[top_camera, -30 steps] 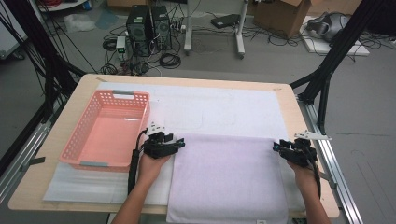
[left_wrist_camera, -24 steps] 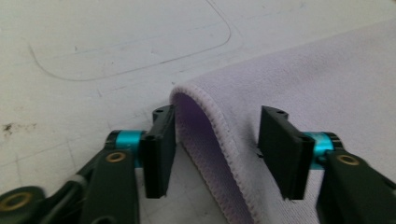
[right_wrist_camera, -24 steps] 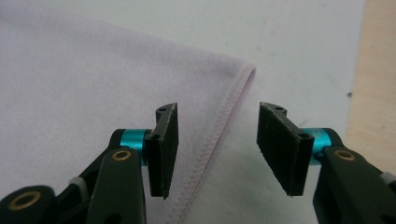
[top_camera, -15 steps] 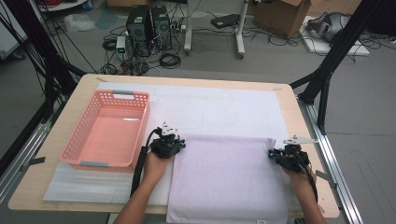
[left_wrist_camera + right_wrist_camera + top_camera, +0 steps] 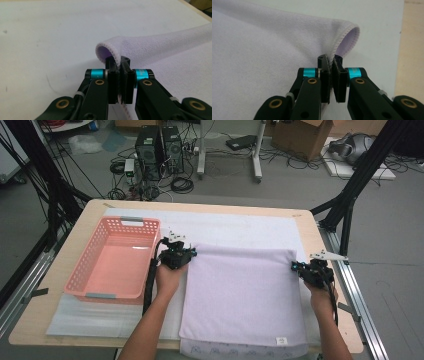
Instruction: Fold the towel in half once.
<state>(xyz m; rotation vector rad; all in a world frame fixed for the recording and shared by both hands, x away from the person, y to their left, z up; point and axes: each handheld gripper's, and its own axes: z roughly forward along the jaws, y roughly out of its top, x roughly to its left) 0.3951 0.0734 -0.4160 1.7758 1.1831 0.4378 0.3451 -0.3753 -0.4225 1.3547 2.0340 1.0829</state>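
A pale lilac towel [image 5: 240,290] lies spread on the white table cover, its far edge lifted into a fold. My left gripper [image 5: 192,253] is at the towel's far left corner, and its jaws have just closed. In the left gripper view the left gripper [image 5: 119,62] is shut on the hemmed towel [image 5: 155,47] edge. My right gripper [image 5: 295,266] is at the far right corner, and its jaws too have just closed. In the right gripper view the right gripper [image 5: 330,61] pinches the towel [image 5: 274,42] at its stitched hem.
A pink plastic basket [image 5: 87,270] stands left of the towel, beside my left hand. The white cover [image 5: 235,225] stretches bare beyond the towel. The wooden table edge [image 5: 320,235] and a metal rail run along the right.
Both grippers closed on the towel's far corners and moved away from the person with them. The towel's far edge now sits farther up the table, raised into a fold.
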